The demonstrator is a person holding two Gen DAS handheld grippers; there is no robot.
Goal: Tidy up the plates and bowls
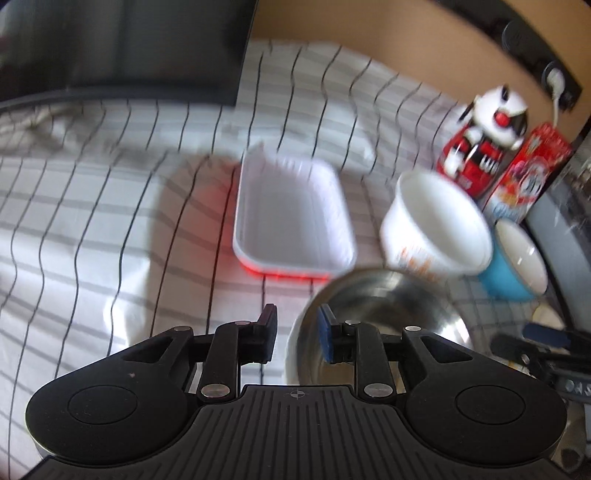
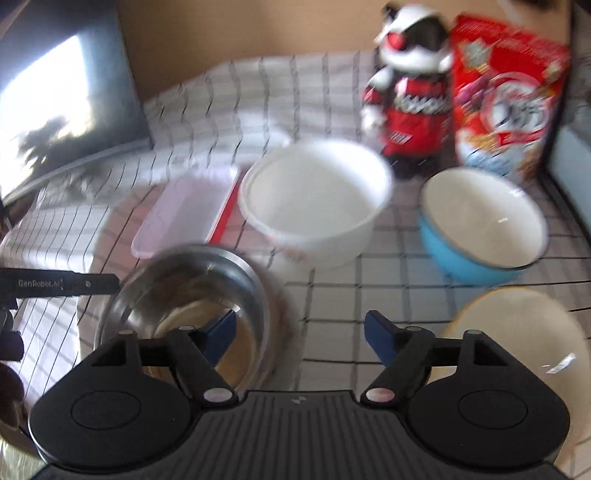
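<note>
Left wrist view: left gripper point(image 1: 297, 332) jaws straddle the steel bowl's point(image 1: 384, 306) rim at lower centre, barely apart; the grip could slip. Right wrist view: right gripper point(image 2: 300, 332) jaws gape empty; white bowl point(image 2: 314, 199) centre.

A checked cloth point(image 1: 92, 206) is covering the table, lying rumpled toward its far edge. A toy figure point(image 2: 412, 92) in red, black and white is standing upright near the back, and a red box point(image 2: 506, 99) is standing just beside it on the right; whether they are touching cannot be told through the blur. A dark screen point(image 2: 66, 107) is leaning at the far left, catching a bright glare. A tan wall point(image 1: 369, 33) is rising behind the cloth, and a white plug point(image 1: 554, 79) is sitting in a dark socket strip point(image 1: 524, 40) running along it.
</note>
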